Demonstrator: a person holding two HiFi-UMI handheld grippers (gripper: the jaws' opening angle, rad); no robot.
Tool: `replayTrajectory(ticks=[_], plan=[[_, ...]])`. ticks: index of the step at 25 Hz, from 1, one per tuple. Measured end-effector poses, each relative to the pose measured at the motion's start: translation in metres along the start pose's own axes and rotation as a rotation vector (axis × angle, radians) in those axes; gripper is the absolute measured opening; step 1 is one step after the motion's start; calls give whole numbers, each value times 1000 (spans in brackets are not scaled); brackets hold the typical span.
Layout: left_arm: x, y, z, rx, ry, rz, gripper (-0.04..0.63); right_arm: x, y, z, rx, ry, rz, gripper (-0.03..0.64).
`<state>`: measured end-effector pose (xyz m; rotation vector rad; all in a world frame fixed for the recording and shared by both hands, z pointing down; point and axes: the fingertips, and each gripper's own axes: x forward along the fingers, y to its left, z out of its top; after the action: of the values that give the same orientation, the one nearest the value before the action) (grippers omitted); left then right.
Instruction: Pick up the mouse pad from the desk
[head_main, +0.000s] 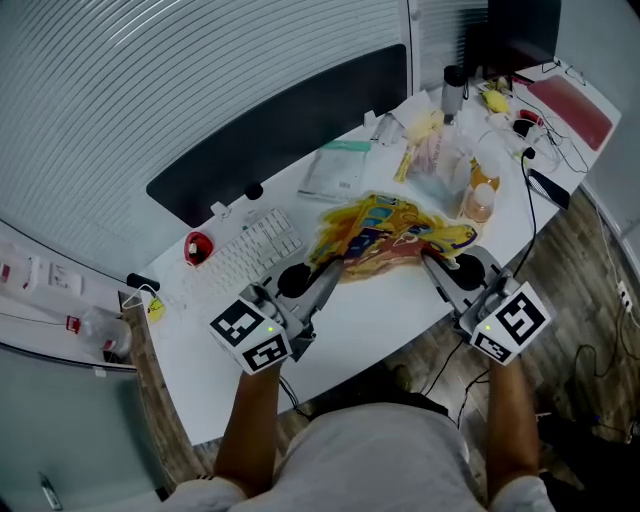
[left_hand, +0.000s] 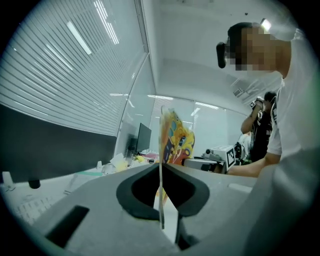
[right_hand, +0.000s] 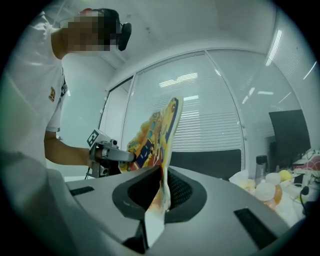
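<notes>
The mouse pad (head_main: 385, 235), a thin floppy sheet printed in yellow, orange and blue, hangs crumpled just over the white desk (head_main: 370, 310) between my two grippers. My left gripper (head_main: 335, 268) is shut on its left edge; in the left gripper view the pad (left_hand: 175, 140) stands edge-on, pinched between the jaws of that gripper (left_hand: 161, 172). On the right edge my right gripper (head_main: 430, 262) is shut too. The right gripper view shows the pad (right_hand: 157, 132) rising out of its closed jaws (right_hand: 161, 185), with the left gripper (right_hand: 107, 152) holding the far side.
A white keyboard (head_main: 250, 250) and a small red object (head_main: 198, 247) lie left of the pad. A dark panel (head_main: 290, 120) stands behind the desk. Papers (head_main: 340, 170), plastic bags, an orange bottle (head_main: 480, 200) and a dark flask (head_main: 455, 90) crowd the far right.
</notes>
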<state>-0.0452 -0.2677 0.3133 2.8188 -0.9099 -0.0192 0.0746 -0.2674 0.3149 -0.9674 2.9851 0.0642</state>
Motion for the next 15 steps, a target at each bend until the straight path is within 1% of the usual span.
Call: replayTrajectory(ticks=[4,10,15], plan=[[0,2,0,10,-21,41,23,0,4,0,-20,8,-52,22],[0,-1,4,37,-47,56,23,-2,5,5,-25,-2,-105,20],[-3,-5,11,58,-76,62,23,-3,8,13,-52,-15,-134,20]])
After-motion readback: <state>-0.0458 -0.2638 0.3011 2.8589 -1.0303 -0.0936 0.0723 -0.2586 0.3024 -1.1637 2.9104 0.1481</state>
